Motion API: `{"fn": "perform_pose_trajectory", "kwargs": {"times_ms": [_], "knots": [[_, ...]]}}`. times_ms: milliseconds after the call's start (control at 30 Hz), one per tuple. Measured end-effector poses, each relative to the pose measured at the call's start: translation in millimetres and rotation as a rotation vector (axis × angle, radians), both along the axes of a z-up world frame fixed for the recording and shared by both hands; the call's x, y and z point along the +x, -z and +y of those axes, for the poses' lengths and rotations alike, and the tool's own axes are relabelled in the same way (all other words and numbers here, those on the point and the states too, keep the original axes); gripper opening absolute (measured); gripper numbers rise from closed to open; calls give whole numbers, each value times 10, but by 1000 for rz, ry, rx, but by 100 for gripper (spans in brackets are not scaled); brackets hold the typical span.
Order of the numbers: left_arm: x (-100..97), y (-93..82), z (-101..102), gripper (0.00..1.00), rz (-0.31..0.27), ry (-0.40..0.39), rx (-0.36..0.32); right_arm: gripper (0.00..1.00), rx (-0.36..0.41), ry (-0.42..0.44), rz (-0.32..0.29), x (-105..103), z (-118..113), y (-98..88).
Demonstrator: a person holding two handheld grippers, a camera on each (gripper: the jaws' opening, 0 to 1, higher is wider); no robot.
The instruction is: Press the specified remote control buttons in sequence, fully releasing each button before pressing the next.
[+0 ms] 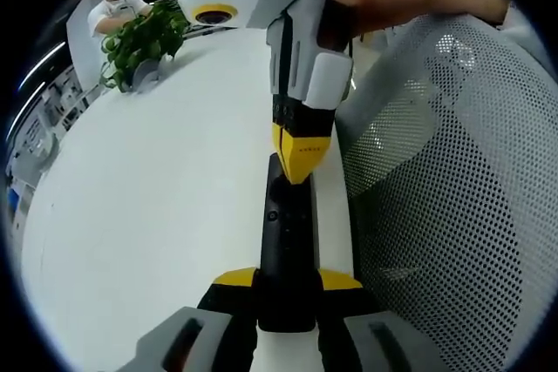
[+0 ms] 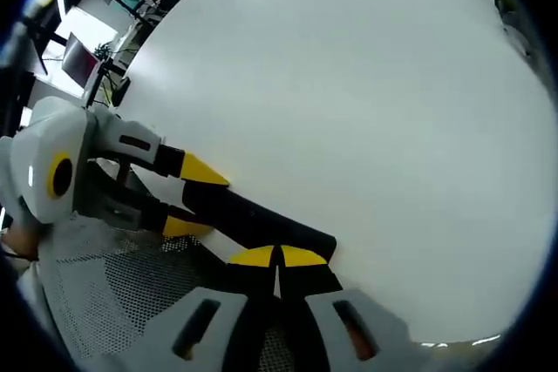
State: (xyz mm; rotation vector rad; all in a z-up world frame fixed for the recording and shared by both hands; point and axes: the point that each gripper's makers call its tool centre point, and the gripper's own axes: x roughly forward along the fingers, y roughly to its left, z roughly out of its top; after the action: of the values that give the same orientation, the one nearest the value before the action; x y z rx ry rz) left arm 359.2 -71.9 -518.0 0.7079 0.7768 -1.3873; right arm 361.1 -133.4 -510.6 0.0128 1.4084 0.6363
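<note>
A long black remote control [image 1: 283, 233] lies along the right edge of the white table, and my left gripper [image 1: 288, 280] is shut on its near end, one yellow tip on each side. My right gripper [image 1: 301, 158] reaches down from above with its yellow tips shut together, resting on the remote's far end. In the right gripper view the remote [image 2: 261, 224] runs off to the left. The shut tips of my right gripper [image 2: 279, 256] sit on its near end, and my left gripper [image 2: 193, 199] clamps the far end from the left.
The round white table [image 1: 157, 198] spreads out to the left. A green potted plant [image 1: 144, 37] stands at its far edge. A grey mesh chair back [image 1: 453, 172] stands close beside the table edge, also seen low and left as the mesh chair [image 2: 113, 285].
</note>
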Motion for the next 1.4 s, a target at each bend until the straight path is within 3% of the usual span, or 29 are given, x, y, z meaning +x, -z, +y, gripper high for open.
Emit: {"fn": "perform_pose_trajectory", "kwargs": {"times_ms": [1400], "knots": [[-5, -5, -3, 24, -2, 9, -20, 0, -21, 5, -15, 21, -42, -3]]}}
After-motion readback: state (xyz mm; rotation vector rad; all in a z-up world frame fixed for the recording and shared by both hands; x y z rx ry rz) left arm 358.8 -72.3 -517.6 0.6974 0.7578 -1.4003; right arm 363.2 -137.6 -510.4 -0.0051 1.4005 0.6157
